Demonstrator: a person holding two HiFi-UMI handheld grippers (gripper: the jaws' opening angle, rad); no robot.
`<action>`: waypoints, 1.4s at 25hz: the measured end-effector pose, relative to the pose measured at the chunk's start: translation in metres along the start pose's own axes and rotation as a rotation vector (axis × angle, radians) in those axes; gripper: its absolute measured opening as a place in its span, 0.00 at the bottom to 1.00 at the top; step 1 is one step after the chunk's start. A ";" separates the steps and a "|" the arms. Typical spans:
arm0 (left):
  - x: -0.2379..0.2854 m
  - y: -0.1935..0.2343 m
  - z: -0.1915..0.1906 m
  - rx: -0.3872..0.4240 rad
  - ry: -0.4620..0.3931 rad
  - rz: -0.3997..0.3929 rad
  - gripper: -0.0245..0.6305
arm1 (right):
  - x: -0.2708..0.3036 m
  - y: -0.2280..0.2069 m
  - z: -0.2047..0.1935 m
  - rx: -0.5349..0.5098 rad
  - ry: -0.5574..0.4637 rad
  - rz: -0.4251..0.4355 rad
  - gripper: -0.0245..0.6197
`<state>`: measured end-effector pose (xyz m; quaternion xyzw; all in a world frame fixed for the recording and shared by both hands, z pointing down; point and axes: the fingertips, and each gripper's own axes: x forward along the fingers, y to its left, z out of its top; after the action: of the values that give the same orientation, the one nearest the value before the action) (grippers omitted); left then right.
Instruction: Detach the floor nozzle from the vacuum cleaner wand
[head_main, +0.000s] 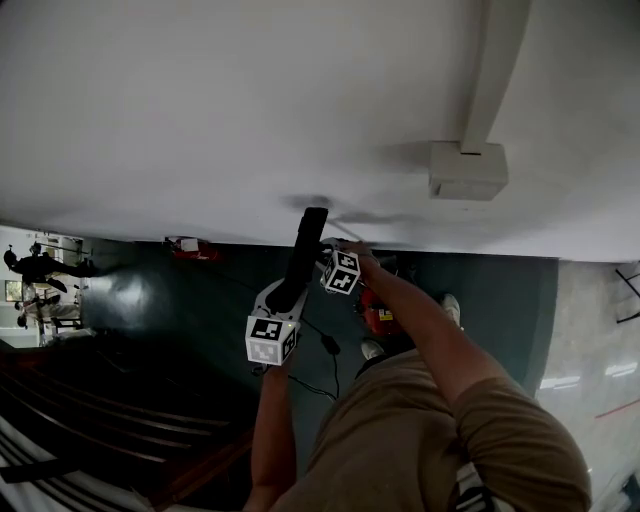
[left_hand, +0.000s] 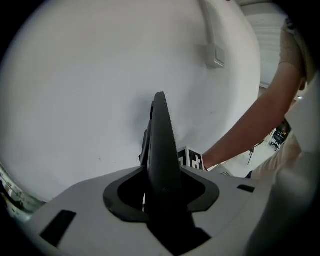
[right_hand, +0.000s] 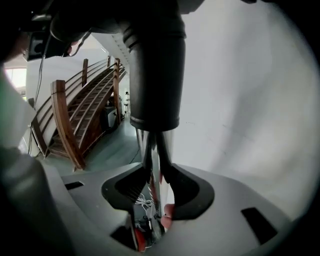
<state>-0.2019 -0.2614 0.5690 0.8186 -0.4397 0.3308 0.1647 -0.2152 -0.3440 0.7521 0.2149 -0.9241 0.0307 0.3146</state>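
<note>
- The right gripper was clamped on the polished chrome metal wand, with both black jaws pressed against the tube's sides.
- A black cylindrical plastic sleeve sat over the wand just beyond the jaw tips, close in front of the plain white wall.
- The left gripper had its jaws together, with nothing seen between them, and pointed at the wall.
- In the head view, both grippers sat side by side at the wall's lower edge, above the dark teal floor.
- A curved brown wooden stair railing stood off to one side, well apart from the wall.
</note>
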 end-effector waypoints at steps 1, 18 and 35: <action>0.000 0.002 0.001 -0.046 -0.019 -0.028 0.30 | -0.001 0.000 -0.001 0.004 -0.006 -0.005 0.28; -0.084 0.084 0.035 -0.586 -0.402 -0.104 0.30 | -0.026 -0.074 -0.049 0.182 0.086 -0.238 0.28; -0.102 0.036 -0.001 -0.582 -0.377 -0.111 0.30 | -0.075 -0.089 -0.078 0.619 0.161 -0.655 0.43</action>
<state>-0.2721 -0.2185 0.4995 0.8067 -0.4930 0.0250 0.3247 -0.0805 -0.3813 0.7631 0.5768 -0.7272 0.2210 0.2994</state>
